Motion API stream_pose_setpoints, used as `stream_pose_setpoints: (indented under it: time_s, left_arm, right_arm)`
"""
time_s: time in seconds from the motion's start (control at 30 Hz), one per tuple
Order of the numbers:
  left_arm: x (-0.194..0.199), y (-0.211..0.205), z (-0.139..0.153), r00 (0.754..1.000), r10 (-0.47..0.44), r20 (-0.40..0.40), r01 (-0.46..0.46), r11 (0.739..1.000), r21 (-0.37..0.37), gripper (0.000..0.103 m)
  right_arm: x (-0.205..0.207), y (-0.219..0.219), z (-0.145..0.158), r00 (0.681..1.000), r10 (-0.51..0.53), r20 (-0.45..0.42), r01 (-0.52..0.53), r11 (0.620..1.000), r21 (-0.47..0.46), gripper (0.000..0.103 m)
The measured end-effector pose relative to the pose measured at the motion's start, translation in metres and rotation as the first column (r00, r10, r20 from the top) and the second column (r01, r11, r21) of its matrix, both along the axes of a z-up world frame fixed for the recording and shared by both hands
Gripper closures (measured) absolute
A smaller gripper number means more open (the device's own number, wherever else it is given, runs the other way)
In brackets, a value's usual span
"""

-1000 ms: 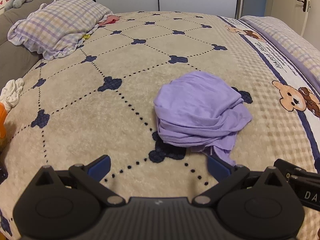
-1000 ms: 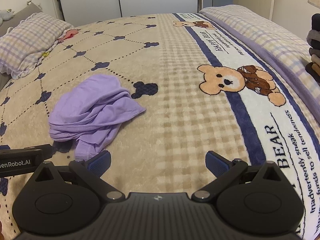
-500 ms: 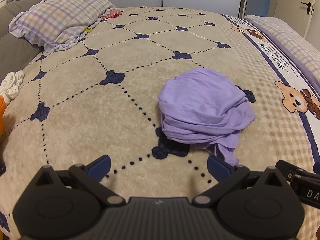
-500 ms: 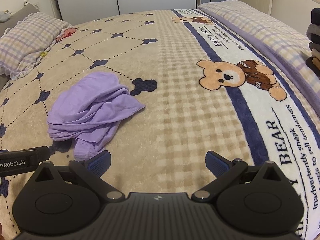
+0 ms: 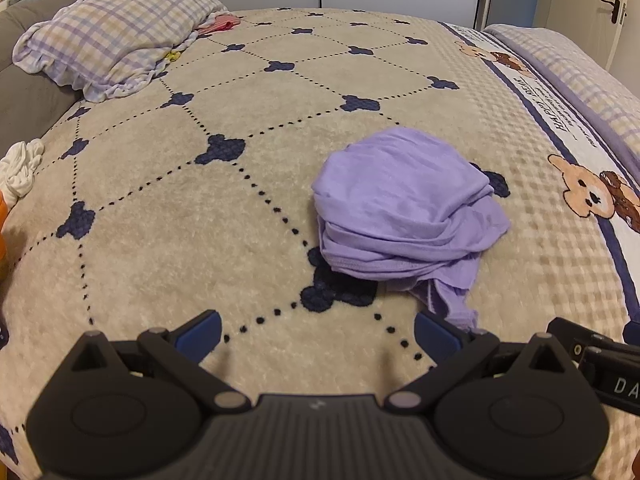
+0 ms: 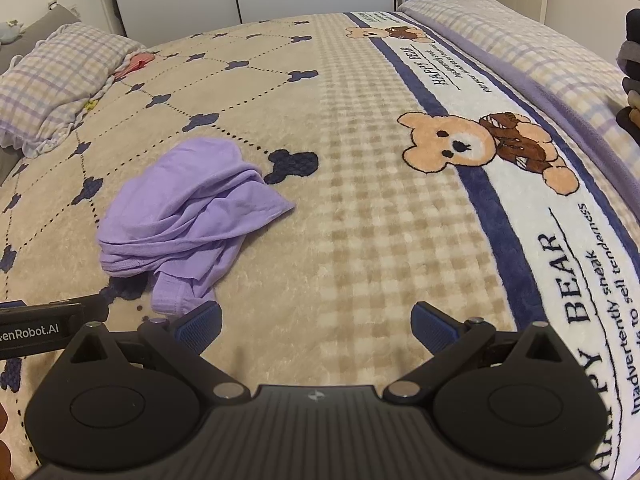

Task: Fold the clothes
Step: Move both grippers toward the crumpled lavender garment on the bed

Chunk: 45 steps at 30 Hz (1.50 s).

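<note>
A crumpled lilac garment (image 5: 404, 208) lies in a heap on the beige bear-print blanket (image 5: 200, 208). It also shows in the right wrist view (image 6: 188, 220), at the left. My left gripper (image 5: 318, 334) is open and empty, low over the blanket just short of the heap, its right finger beside the garment's hanging end. My right gripper (image 6: 316, 326) is open and empty, to the right of the heap, its left finger close to the garment's lowest flap. Each gripper's body shows at the edge of the other's view.
A checked pillow (image 5: 116, 36) lies at the back left with a pink item (image 5: 220, 23) beside it. A white cloth (image 5: 20, 168) lies at the bed's left edge. A folded checked quilt (image 6: 520, 52) runs along the right side. Wardrobe doors stand behind.
Both grippers have dropped slightly and edged toward the lilac heap, which looks a little nearer. The garment has not moved. Both stay open.
</note>
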<state>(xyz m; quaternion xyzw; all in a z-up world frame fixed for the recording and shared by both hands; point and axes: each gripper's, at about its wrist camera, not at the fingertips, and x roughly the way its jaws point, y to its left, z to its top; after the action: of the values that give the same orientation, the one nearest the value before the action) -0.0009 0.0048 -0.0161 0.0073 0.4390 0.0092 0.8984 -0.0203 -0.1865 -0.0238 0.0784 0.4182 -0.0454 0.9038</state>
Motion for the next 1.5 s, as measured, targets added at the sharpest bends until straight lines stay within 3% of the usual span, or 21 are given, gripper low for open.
stream_pose_setpoints:
  time_s: [1.13, 1.5]
  left_arm:
    - [0.006, 0.007, 0.009, 1.0, 0.009, -0.005, -0.009, 1.0, 0.013, 0.0]
    - [0.014, 0.021, 0.009, 0.998, 0.056, 0.019, -0.056, 0.998, 0.004, 0.0]
  right_arm:
    - [0.002, 0.004, -0.001, 1.0, 0.012, -0.011, -0.012, 1.0, -0.014, 0.0]
    - [0.017, 0.004, 0.003, 1.0, 0.025, 0.015, -0.026, 0.999, 0.039, 0.0]
